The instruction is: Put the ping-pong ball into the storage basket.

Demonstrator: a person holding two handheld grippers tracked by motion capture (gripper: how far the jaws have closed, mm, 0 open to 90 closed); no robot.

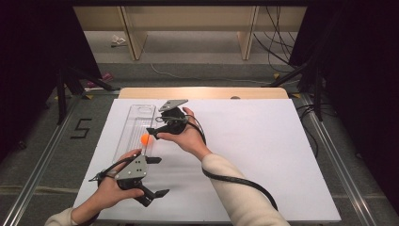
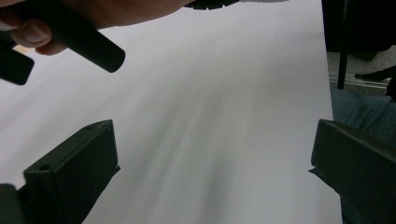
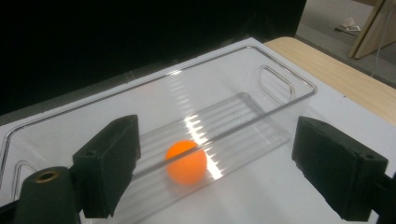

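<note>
So the right tool (image 1: 151,133) is sitting wide open right over the long side of the clear plastic bin (image 1: 136,117), jaws spread with nothing between them. In the right gripper view you can see both black jaws well apart, and the orange ball (image 3: 187,162) lies between them but farther off, down on the ribbed floor of the bin, on the other side of the bin's near wall. Not touching either jaw as far as I can tell. From the high view the ball (image 1: 145,139) sits toward the near end of the bin, roughly at 9 o'clock from the right hand (image 1: 186,134), just beside the tool's tips.

The left tool (image 1: 157,176) is also fully open and holding nothing. It's down near the front edge of the white worktop (image 1: 263,155), at about 6 o'clock from the bin, with the grey three-cornered plate (image 1: 134,168) on top. Its jaws point off to the right across bare white surface. In the left gripper view the two jaws stand far apart over the worktop (image 2: 210,116), and the other hand (image 2: 102,11) shows at the top, at around 11 o'clock.

The bin itself lies lengthwise on the left part of the worktop, running away from the person.
</note>
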